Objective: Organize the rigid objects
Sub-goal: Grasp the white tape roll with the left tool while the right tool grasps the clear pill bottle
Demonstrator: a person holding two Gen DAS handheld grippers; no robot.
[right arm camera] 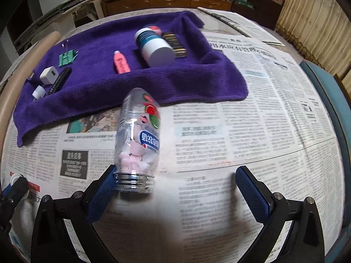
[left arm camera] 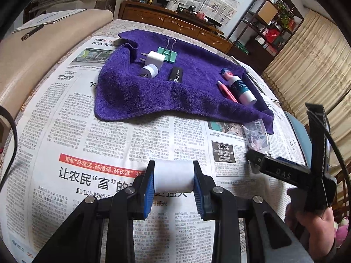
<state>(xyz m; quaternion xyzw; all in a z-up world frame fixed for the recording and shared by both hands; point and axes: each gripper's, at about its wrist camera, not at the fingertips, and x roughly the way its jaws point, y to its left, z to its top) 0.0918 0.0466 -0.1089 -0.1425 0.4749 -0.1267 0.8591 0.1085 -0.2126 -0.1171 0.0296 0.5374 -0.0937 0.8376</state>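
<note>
I see newspaper [right arm camera: 252, 114] covering the table, the purple towel [right arm camera: 105, 87] on it (chargers, clip, tubes on top). My right gripper [right arm camera: 175, 188] gapes wide, holding nothing; the clear candy bottle [right arm camera: 137, 135] lies capless against its left finger. My left gripper [left arm camera: 174, 179] pinches the white cap [left arm camera: 174, 178].

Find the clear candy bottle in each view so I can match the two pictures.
Left wrist view: the candy bottle lies at right of centre on the newspaper, just off the purple towel's near right corner, beyond the right claw.
Right wrist view: the bottle lies at lower centre, open neck towards the camera beside the claw's left finger.
Shared landmark: the purple towel.
</note>
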